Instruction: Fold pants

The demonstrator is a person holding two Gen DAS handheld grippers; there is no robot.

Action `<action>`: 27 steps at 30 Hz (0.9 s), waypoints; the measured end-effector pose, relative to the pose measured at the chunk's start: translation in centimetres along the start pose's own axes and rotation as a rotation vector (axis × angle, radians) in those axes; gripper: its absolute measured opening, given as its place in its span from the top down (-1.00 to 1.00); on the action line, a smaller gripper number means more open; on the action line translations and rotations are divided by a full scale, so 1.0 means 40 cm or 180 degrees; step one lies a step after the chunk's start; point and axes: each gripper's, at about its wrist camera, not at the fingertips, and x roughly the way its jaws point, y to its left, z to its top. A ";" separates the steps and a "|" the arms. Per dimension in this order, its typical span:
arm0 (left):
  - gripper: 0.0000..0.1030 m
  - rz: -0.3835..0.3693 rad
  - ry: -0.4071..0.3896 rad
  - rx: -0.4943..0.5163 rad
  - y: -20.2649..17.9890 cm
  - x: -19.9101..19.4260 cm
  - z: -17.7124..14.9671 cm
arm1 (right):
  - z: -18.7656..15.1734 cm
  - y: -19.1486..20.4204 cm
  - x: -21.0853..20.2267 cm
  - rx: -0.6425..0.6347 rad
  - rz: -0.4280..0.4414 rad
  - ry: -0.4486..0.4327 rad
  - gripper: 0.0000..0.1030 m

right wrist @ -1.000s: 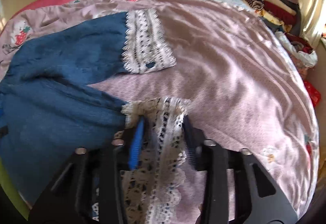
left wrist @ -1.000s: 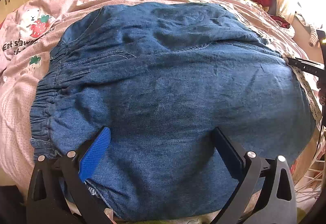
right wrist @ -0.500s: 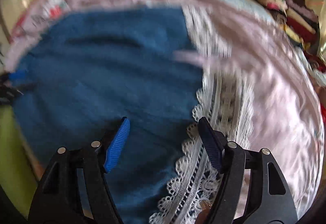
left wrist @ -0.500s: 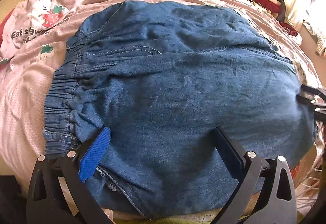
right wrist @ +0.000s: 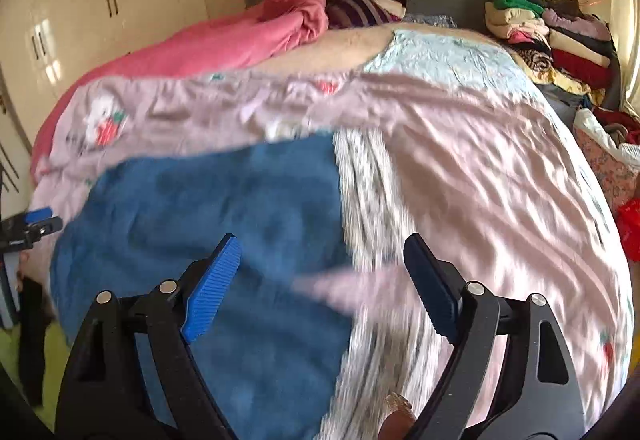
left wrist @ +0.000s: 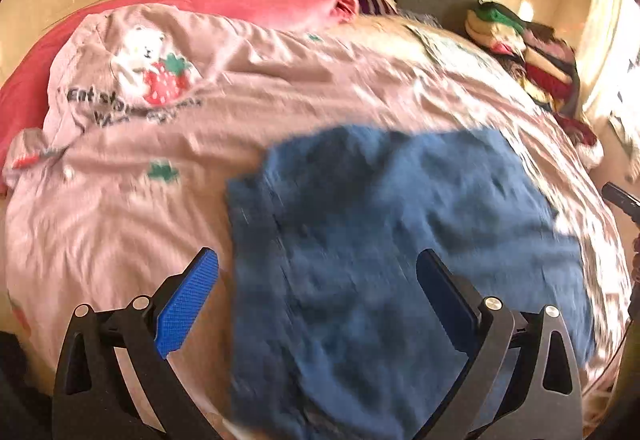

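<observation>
The blue denim pants [left wrist: 400,240] lie folded lengthwise on the pink bedspread [left wrist: 120,224]; the picture is motion-blurred. In the right wrist view the pants [right wrist: 224,207] end in white lace cuffs [right wrist: 372,207] on their right side. My left gripper [left wrist: 318,292] is open and empty, held above the pants' left edge. My right gripper [right wrist: 320,280] is open and empty, above the seam between denim and lace. The left gripper's tip [right wrist: 32,224] shows at the far left of the right wrist view.
A pink quilt [right wrist: 224,39] and pillows lie at the head of the bed. A stack of folded clothes [right wrist: 552,35] sits at the far right. White wardrobes [right wrist: 100,11] stand at the left. The near bed edge lies just below both grippers.
My right gripper let go of the lace cuff and opened. Both grippers have pulled back and up, so the pants look smaller and more bed shows.
</observation>
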 end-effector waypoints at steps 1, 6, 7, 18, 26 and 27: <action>-0.89 0.0083 -0.0003 -0.0008 0.015 0.021 0.033 | 0.022 0.003 0.026 -0.0012 -0.0016 0.0027 -0.50; -0.83 0.0245 0.0074 0.0008 0.072 0.114 0.135 | 0.109 0.064 0.207 -0.0309 -0.0088 0.0314 -0.50; -0.83 0.0263 0.0136 0.0055 0.079 0.141 0.147 | 0.116 0.078 0.237 -0.0381 -0.0114 0.0341 -0.50; -0.36 0.0400 0.0445 0.0193 0.098 0.326 0.135 | 0.125 0.116 0.503 -0.0651 -0.0761 0.0809 -0.54; -0.66 0.0395 0.0336 0.0090 0.136 0.314 0.141 | 0.151 0.060 0.466 -0.0295 -0.0562 0.0664 -0.66; -0.64 0.0362 0.0294 0.0101 0.134 0.300 0.145 | 0.163 0.079 0.424 -0.0323 -0.0325 0.0496 -0.66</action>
